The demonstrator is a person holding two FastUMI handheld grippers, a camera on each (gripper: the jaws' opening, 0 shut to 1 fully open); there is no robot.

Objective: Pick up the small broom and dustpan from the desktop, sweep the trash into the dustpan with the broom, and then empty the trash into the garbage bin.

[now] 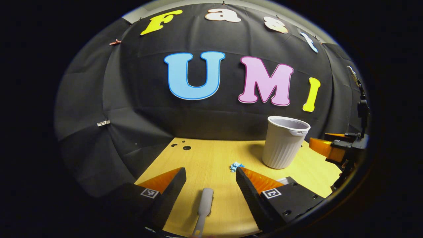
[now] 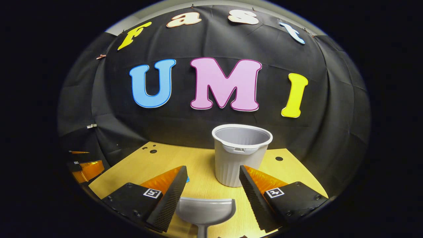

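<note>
In the left gripper view a small grey broom [image 1: 205,205] lies on the wooden desktop [image 1: 205,155], its handle running toward me between my fingers. My left gripper [image 1: 210,170] stands open above it, touching nothing. A crumpled blue scrap of trash [image 1: 236,166] rests just by the right fingertip. In the right gripper view a grey dustpan [image 2: 205,206] lies flat on the desk, its mouth facing away, low between the fingers of my open right gripper [image 2: 213,168]. The ribbed grey garbage bin [image 2: 241,155] stands upright right behind it.
The bin [image 1: 285,142] stands to the right of the trash in the left gripper view, with the right gripper [image 1: 333,147] beyond it at the desk's edge. The left gripper [image 2: 86,168] shows at the far left of the right gripper view. Small holes [image 1: 186,147] mark the desk's back.
</note>
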